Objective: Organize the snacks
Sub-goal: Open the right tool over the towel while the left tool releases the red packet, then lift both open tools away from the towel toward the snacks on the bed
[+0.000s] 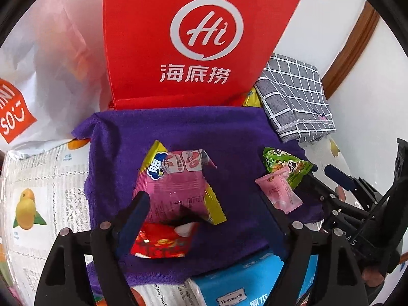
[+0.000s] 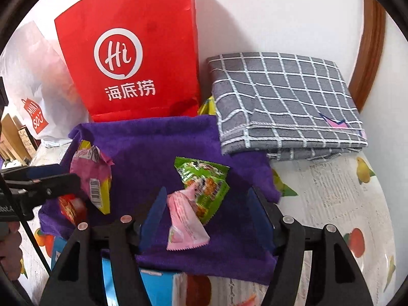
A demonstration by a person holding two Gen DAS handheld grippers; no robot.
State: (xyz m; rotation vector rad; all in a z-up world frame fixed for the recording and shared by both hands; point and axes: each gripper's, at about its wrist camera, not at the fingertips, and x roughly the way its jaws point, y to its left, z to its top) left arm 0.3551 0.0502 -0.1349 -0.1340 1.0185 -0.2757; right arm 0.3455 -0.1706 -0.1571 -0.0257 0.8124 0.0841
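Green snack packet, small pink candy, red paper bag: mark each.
green snack packet (image 2: 204, 186), right wrist view, printed front.
small pink candy (image 2: 185, 219), right wrist view, wrapper middle.
red paper bag (image 1: 188, 38), left wrist view, front panel.

Four snack packets lie on one purple towel (image 1: 178, 127) — a pink-and-yellow one (image 1: 176, 181) at centre, a red one (image 1: 160, 242) below it, a green one (image 2: 206, 186) and a pale pink one (image 2: 185, 219). Two bags stand at the top of the frame — one red (image 2: 132, 51), one white (image 2: 33, 81). One folded grey checked cloth (image 2: 283, 97) sits at upper right, and one blue box (image 1: 242, 285) at the bottom edge.
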